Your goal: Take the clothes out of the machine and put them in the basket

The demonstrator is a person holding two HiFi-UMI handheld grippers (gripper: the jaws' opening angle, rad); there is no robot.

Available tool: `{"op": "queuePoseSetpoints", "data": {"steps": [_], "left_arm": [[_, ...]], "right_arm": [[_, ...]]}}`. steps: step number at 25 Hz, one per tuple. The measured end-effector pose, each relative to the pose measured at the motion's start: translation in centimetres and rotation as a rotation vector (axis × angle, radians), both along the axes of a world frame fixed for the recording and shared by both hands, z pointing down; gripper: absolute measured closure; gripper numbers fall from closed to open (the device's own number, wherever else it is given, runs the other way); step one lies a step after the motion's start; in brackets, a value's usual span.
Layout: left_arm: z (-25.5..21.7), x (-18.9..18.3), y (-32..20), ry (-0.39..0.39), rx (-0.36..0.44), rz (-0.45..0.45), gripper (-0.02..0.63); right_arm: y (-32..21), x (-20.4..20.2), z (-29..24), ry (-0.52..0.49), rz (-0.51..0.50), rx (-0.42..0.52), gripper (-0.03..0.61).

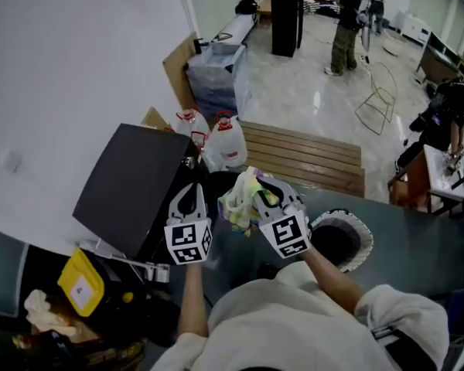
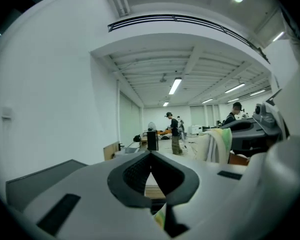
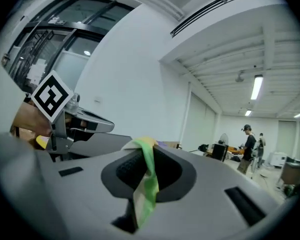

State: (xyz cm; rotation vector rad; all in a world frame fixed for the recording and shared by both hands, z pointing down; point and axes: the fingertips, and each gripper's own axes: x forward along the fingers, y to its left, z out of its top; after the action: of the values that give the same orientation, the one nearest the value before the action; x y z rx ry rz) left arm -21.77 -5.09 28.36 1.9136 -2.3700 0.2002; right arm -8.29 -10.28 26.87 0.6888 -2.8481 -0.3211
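In the head view both grippers are raised side by side over a dark machine with its lid [image 1: 131,188] standing open. My right gripper [image 1: 264,188] is shut on a bunched pale yellow, green and white cloth [image 1: 241,198]. The right gripper view shows that cloth [image 3: 146,184] pinched between the pads of the right gripper [image 3: 149,160] and hanging down. My left gripper [image 1: 191,188] is just left of the cloth. In its own view the left gripper [image 2: 151,156] has its tips together, and a sliver of pale cloth [image 2: 160,217] shows low between them; I cannot tell if it is gripped.
A round white-rimmed container [image 1: 362,230] sits on the dark surface to my right. Two detergent jugs [image 1: 226,141] and a wooden pallet [image 1: 309,157] lie beyond the machine. A yellow item [image 1: 81,283] lies low on the left. Several people stand far back in the room.
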Motion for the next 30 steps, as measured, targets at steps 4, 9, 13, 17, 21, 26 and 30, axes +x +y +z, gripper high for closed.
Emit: {"op": "queuePoseSetpoints", "data": {"steps": [4,9,13,17,21,26,30], "left_arm": [[-0.2,6.7,-4.8,0.022,-0.002,0.187,0.595],[0.3,15.3,-10.1,0.034,-0.011,0.417,0.595],[0.6,22.5,-12.9,0.04,-0.018,0.591,0.596],[0.6,30.3,-14.5,0.062,-0.03,0.741,0.596],[1.4,35.2,-16.0,0.083,-0.035,0.834,0.595],[4.9,37.0,-17.3,0.092,-0.09,0.903,0.595],[8.4,39.0,-19.3,0.104,-0.162,0.911,0.596]], "right_arm": [[-2.0,7.4,-0.4,-0.001,0.178,-0.005,0.531],[-4.6,16.5,-0.5,0.018,0.408,0.009,0.531],[-5.6,24.1,-0.9,0.033,0.594,0.025,0.531],[-5.3,31.8,-0.8,0.07,0.748,0.024,0.531],[-5.8,36.4,0.6,0.1,0.849,0.012,0.529],[-6.5,38.6,5.2,0.145,0.938,-0.054,0.529],[-8.1,42.0,9.7,0.179,0.986,-0.124,0.529]]}}
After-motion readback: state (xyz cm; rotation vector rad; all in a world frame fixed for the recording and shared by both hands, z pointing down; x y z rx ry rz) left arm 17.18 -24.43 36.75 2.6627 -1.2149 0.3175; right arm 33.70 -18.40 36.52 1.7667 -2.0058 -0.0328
